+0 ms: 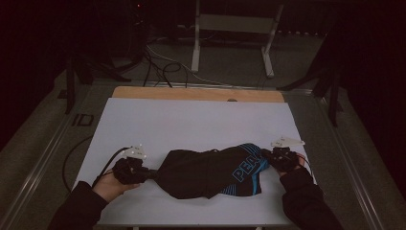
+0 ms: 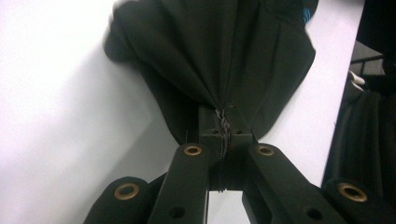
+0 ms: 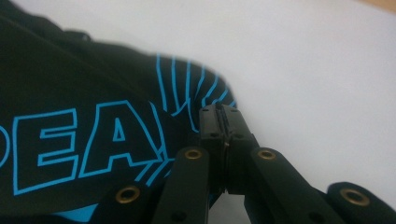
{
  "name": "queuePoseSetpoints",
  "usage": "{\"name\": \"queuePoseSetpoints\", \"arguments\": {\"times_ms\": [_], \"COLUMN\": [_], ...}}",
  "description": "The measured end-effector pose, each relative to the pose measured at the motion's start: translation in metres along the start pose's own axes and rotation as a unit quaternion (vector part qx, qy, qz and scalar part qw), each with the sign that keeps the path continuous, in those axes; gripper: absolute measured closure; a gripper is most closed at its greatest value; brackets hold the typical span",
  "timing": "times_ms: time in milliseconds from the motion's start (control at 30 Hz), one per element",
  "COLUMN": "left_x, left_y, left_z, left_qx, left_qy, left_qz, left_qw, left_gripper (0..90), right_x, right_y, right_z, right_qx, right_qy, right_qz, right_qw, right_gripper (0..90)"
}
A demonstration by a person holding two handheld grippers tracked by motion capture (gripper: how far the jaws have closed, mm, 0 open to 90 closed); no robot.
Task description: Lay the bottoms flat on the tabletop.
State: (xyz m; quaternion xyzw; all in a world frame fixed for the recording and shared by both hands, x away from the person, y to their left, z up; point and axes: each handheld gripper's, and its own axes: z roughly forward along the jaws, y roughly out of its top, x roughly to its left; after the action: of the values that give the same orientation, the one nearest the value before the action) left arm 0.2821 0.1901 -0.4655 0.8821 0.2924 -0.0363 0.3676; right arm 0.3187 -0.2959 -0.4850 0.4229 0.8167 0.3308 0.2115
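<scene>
High view: black shorts point(image 1: 210, 171) with blue print, on the white sheet point(image 1: 191, 120) near its front edge. Left gripper point(image 1: 152, 174) clenched on one bunched end, right gripper point(image 1: 266, 155) clenched on the other. Step, as judged: stretching flat. Next: even outward pull.

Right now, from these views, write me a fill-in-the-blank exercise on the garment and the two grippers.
1. The black garment lies on a ____ sheet covering the table.
2. The lettering printed on the garment is ____ in colour.
3. The left gripper is ____ on a bunched edge of the garment.
4. The right gripper is at the end of the garment that bears the ____.

Missing words: white; blue; shut; lettering
</scene>
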Motion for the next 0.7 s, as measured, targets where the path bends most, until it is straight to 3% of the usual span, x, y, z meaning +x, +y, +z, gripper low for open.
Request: {"name": "queuePoseSetpoints", "arguments": {"times_ms": [100, 233, 400, 567, 633, 667, 700], "left_x": [0.000, -0.005, -0.003, 0.005, 0.008, 0.009, 0.010], "left_y": [-0.009, -0.021, -0.027, -0.022, -0.018, -0.016, -0.014], "left_z": [0.006, 0.019, 0.029, 0.022, 0.017, 0.013, 0.009], "left_qx": [0.015, 0.037, 0.048, 0.028, 0.018, 0.009, 0.002], "left_qy": [-0.014, -0.038, -0.045, -0.048, -0.049, -0.049, -0.049], "left_qz": [-0.016, -0.023, -0.034, -0.053, -0.060, -0.063, -0.068], "left_qw": [0.9997, 0.9983, 0.9972, 0.9971, 0.9969, 0.9967, 0.9965], "left_gripper": [89.9, 89.8, 89.8, 88.8, 79.1, 67.6, 67.6], "right_x": [0.003, 0.012, 0.016, 0.017, 0.017, 0.016, 0.016], "right_y": [-0.009, -0.023, -0.031, -0.028, -0.028, -0.026, -0.026], "right_z": [-0.003, -0.002, 0.005, 0.004, 0.004, 0.002, 0.002], "right_qx": [0.005, 0.029, 0.044, 0.045, 0.045, 0.044, 0.044], "right_qy": [0.016, 0.025, 0.031, 0.029, 0.031, 0.029, 0.029], "right_qz": [0.006, -0.008, -0.009, -0.017, -0.011, -0.013, -0.013], "right_qw": [0.9998, 0.9992, 0.9985, 0.9984, 0.9985, 0.9985, 0.9985], "right_gripper": [89.4, 89.3, 89.2, 89.0, 88.2, 87.3, 87.3]}}
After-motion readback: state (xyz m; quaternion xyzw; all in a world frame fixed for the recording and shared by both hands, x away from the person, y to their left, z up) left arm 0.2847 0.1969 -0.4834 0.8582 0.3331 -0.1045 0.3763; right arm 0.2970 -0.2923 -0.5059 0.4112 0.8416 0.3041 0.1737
